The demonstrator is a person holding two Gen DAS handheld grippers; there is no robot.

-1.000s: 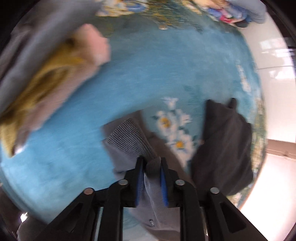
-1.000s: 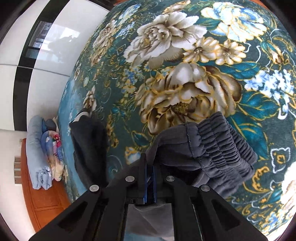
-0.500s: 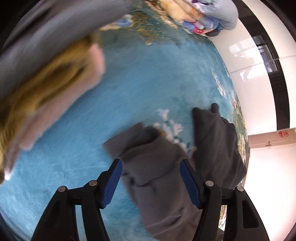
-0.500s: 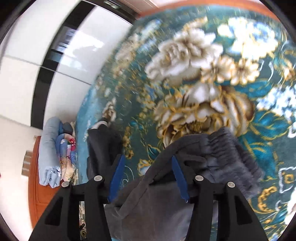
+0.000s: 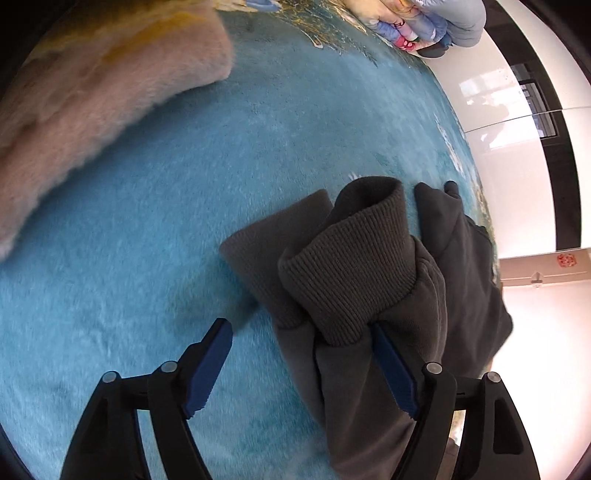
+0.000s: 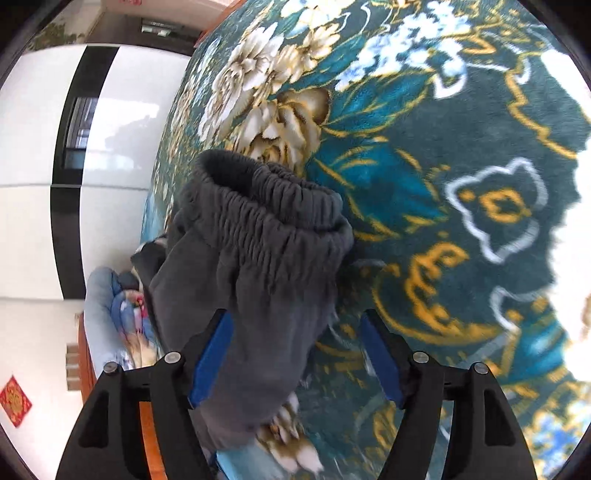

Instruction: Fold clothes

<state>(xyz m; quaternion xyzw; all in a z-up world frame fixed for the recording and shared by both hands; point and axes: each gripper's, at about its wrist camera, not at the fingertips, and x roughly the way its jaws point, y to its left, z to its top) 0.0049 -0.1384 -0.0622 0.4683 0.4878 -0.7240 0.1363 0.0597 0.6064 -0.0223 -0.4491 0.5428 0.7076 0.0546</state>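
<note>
Trousers: grey trousers (image 5: 354, 266) lay bunched on the blue floral blanket (image 5: 155, 229), ribbed cuff up.
Waistband: elastic waistband (image 6: 266, 218) lay on the flower pattern.
Left gripper (image 5: 301, 363): spread wide, grasping nothing; cloth crowded its right finger.
Right gripper (image 6: 295, 354): spread wide, cloth against its left finger.
Nearby: darker garment (image 5: 465, 266) just beside; pink fleece (image 5: 85, 96) well apart; folded bedding (image 5: 432, 22) beyond.
</note>
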